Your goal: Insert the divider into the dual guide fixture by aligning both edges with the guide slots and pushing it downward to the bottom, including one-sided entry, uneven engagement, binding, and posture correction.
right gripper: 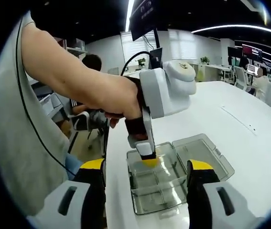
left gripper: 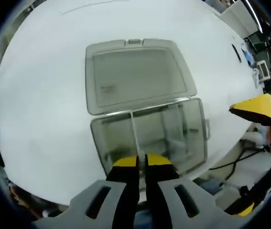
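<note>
A clear plastic box (left gripper: 203, 136) stands on the white table, its hinged lid (left gripper: 135, 76) lying open and flat behind it. A thin clear divider (left gripper: 134, 131) stands upright across the box, its top edge running into my left gripper (left gripper: 142, 161), whose yellow-tipped jaws are shut on it from above. In the right gripper view the left gripper (right gripper: 149, 161) reaches down into the box (right gripper: 136, 195), held by a person's hand. My right gripper (right gripper: 147, 164) hangs open and wide in front of the box, holding nothing. Its yellow tip (left gripper: 255, 107) shows at the right.
The white table (left gripper: 39, 95) spreads wide around the box; its near edge runs just below the box. Cables (left gripper: 231, 164) lie on the floor past the edge. A person's arm (right gripper: 73, 76) crosses from the left. Desks and chairs stand further back.
</note>
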A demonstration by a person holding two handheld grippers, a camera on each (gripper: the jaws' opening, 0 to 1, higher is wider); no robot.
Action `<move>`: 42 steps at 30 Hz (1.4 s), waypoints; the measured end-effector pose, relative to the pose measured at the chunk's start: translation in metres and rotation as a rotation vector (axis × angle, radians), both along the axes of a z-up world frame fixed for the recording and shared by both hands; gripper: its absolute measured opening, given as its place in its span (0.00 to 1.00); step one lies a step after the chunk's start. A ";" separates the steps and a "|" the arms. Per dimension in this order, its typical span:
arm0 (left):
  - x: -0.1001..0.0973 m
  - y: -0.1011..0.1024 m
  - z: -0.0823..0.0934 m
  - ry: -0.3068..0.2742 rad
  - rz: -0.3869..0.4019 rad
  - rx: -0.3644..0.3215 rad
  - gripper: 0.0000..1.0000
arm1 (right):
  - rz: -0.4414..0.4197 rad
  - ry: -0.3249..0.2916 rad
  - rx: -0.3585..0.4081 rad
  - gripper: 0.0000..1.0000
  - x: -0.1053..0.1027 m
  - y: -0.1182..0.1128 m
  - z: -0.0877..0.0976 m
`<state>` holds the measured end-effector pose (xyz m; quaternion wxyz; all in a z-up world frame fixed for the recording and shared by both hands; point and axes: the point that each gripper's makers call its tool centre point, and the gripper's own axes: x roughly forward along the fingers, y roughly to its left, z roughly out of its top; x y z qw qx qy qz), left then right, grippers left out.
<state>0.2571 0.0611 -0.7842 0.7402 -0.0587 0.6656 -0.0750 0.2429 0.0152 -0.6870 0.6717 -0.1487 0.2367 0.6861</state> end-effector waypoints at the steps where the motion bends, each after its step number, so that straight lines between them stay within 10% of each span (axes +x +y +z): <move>1: 0.000 0.001 -0.001 0.002 -0.001 0.002 0.00 | -0.001 0.001 -0.001 0.66 0.000 0.000 0.000; 42: -0.002 -0.003 -0.017 0.034 -0.118 0.150 0.00 | -0.033 0.014 -0.009 0.66 0.005 -0.015 -0.004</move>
